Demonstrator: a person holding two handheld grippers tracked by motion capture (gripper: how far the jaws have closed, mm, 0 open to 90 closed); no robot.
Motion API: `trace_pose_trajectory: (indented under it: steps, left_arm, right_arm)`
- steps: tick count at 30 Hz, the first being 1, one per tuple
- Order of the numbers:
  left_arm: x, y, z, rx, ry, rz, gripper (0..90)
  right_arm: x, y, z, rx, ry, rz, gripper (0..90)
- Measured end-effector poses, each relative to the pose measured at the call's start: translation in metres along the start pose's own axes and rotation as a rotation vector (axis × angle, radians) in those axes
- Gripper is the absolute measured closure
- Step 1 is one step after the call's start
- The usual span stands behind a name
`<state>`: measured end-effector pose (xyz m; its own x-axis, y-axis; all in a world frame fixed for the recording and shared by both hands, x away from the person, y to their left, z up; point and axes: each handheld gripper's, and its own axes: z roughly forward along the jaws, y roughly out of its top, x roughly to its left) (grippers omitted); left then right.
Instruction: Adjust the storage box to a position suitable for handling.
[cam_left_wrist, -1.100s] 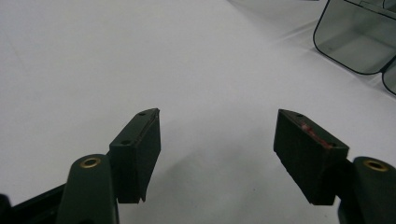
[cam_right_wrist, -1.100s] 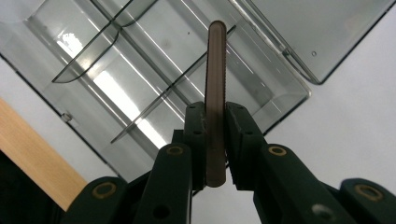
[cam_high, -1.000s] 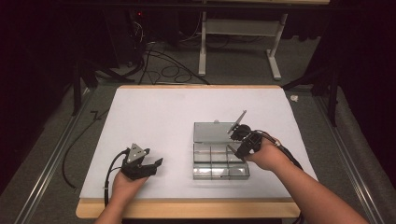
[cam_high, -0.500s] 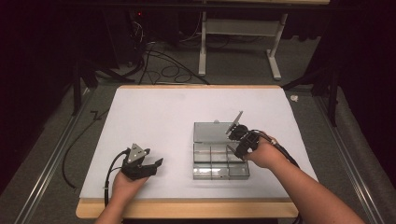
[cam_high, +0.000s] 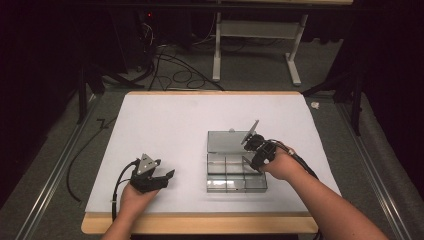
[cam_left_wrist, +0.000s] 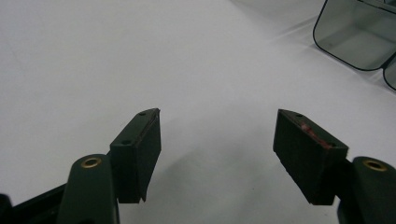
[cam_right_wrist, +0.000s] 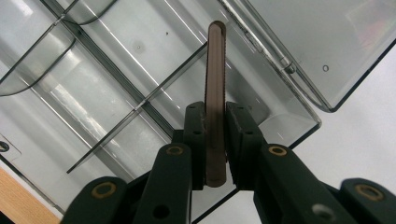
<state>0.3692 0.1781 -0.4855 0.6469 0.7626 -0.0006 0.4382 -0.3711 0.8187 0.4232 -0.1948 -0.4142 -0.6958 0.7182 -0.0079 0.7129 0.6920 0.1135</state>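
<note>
A clear plastic compartment box (cam_high: 235, 189) lies on the white table, with its lid (cam_high: 225, 141) folded open behind it. My right gripper (cam_high: 256, 150) hovers over the box's right end, shut on a thin grey-brown divider strip (cam_high: 250, 132) that sticks up and away from the hand. In the right gripper view the strip (cam_right_wrist: 215, 70) stands edge-on between the right gripper's (cam_right_wrist: 216, 112) pads, above an empty compartment (cam_right_wrist: 154, 37) near the lid's hinge (cam_right_wrist: 285, 63). My left gripper (cam_high: 167, 175) rests near the table's front left. In the left gripper view it (cam_left_wrist: 217, 154) stands open with nothing between its jaws.
The white table top (cam_high: 175, 130) has a wooden front edge (cam_high: 200, 225). A corner of the clear box (cam_left_wrist: 355, 37) is at the top right of the left gripper view. Cables and a desk frame (cam_high: 255, 45) stand on the floor beyond the table.
My right gripper has edged slightly left over the box with the strip still in it. The left gripper has stayed where it was.
</note>
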Motion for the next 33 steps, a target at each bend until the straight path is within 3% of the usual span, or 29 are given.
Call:
trace_pose_trajectory:
  steps: [10,31,33]
  left_arm:
    - [0.001,0.000,0.000,0.001,-0.008,-0.008,32.4]
    - [0.001,0.000,0.000,0.001,-0.008,-0.003,32.3]
    - [0.001,0.000,0.000,0.000,-0.009,-0.004,32.3]
  right_arm:
    - [0.000,0.005,0.009,0.030,0.000,-0.012,80.2]
    - [-0.001,0.004,0.015,0.026,-0.016,-0.022,79.4]
    - [0.002,0.004,0.015,0.039,-0.015,0.025,79.0]
